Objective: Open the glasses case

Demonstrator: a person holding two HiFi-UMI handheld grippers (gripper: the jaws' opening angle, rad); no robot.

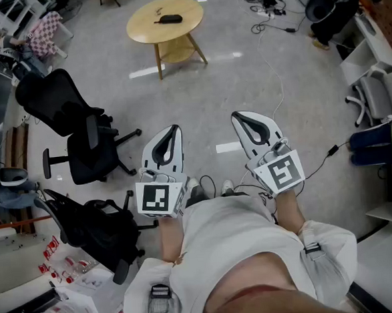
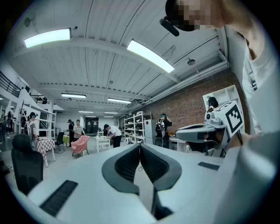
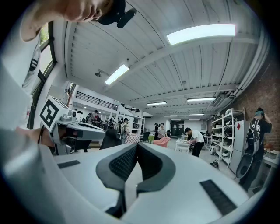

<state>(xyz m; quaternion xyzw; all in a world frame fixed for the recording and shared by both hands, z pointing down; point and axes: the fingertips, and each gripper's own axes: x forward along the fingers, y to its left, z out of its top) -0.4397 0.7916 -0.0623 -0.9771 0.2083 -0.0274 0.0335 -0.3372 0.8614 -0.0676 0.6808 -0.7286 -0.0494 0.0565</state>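
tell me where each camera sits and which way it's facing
Head view: on the person's head, facing steeply down at the floor; shows left gripper, right gripper, torso.
Left gripper view: on that gripper, facing level ahead; own shut jaws.
Right gripper view: same, own shut jaws.
Shared: both gripper views catch the pink chair.

1. Bare floor (image 1: pixel 198 92) lies open from the left gripper (image 1: pixel 175 128) and right gripper (image 1: pixel 236 116) to the far round table (image 1: pixel 140 26).
2. The table top is mostly bare around the glasses case (image 1: pixel 170 18), leaving room from above and from each side.
3. On the left, a black office chair (image 1: pixel 73 121) and a second chair (image 1: pixel 104 229) nearer in block that side.
4. At the far right lie tangled cables (image 1: pixel 266 7). One thin cable (image 1: pixel 279 80) trails nearer across the floor.
5. A grey chair (image 1: pixel 379 96) closes the right edge.
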